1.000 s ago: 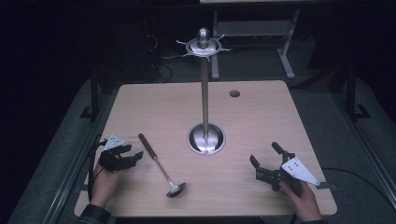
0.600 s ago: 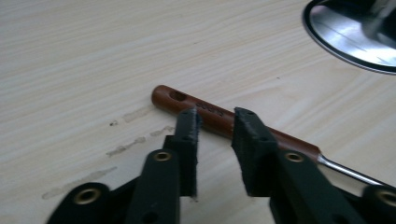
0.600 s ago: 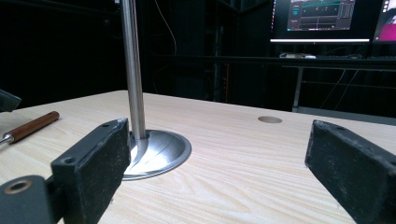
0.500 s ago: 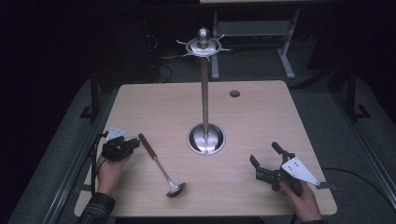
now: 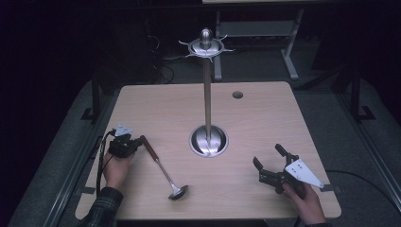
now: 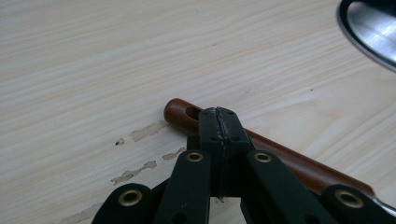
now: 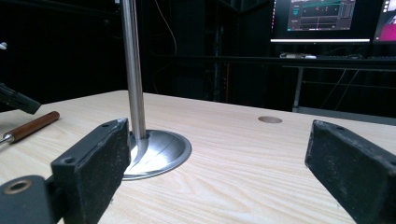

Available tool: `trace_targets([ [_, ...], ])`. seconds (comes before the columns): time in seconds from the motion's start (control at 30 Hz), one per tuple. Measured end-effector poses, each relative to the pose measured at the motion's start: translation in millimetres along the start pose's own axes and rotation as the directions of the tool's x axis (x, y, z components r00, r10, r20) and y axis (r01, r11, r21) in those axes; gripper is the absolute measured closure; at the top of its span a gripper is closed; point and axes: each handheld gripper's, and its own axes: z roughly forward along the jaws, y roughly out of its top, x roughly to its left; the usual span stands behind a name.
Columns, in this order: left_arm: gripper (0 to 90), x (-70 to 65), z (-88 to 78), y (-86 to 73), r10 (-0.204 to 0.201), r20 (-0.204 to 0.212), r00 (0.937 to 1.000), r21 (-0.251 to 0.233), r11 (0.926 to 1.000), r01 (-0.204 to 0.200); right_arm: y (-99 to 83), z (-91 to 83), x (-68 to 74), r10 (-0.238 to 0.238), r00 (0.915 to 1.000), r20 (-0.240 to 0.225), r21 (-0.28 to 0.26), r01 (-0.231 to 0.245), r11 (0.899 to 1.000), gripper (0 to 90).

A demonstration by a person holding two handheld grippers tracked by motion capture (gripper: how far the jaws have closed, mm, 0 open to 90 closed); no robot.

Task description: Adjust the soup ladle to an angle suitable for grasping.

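My left gripper (image 6: pixel 218 122): matte black, brass-coloured rivets at the link joints, pale grey three-cornered plate on top. Just past its tips, ladle (image 5: pixel 163 168): handle glossy reddish-brown wood, shaft and bowl bright silver steel. Surface (image 5: pixel 265 123) under both grippers: light beige wood grain with fine straight streaks; a few pale scuff patches left of my left gripper's tips. My right gripper (image 5: pixel 273 162): black too, white-grey plate. Ahead of it, stand (image 5: pixel 208 140): polished silver pole and mirror-like round base, silver crown at top. My left sleeve (image 5: pixel 103 209): dark plaid. Background beyond the surface: near black; monitors far off glow teal and pink.
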Motion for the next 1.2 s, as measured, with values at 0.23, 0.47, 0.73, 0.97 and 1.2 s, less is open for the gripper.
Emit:
trace_targets([
  [0.23, 89.9, -4.5, 6.8, 0.0, 0.02, 0.011, 0.9997, 0.025, 0.9995, -0.02, 0.0, 0.0, 0.0, -0.001, 1.0, 0.0, 0.0, 0.001, 1.0, 6.3],
  [0.47, 89.9, -10.5, 9.8, 0.1, 0.04, 0.029, 0.9988, 0.041, 0.9983, -0.041, 0.0, 0.0, -0.1, -0.001, 1.0, 0.0, 0.0, 0.001, 1.0, 6.3],
  [0.73, 89.9, -25.7, 17.2, 2.2, 0.066, 0.066, 0.9956, 0.045, 0.9966, -0.069, 0.0, -0.1, -0.1, 0.003, 1.0, -0.001, 0.002, -0.003, 1.0, 6.3],
  [0.97, 89.9, -43.9, 24.0, 7.1, 0.103, 0.111, 0.9885, 0.047, 0.993, -0.108, 0.0, -0.1, -0.1, 0.003, 1.0, -0.001, 0.001, -0.003, 1.0, 6.3],
  [1.2, 89.9, -61.4, 29.0, 12.7, 0.144, 0.154, 0.9776, 0.04, 0.9876, -0.152, 0.0, -0.1, -0.1, 0.002, 1.0, -0.001, 0.001, -0.002, 1.0, 6.3],
])
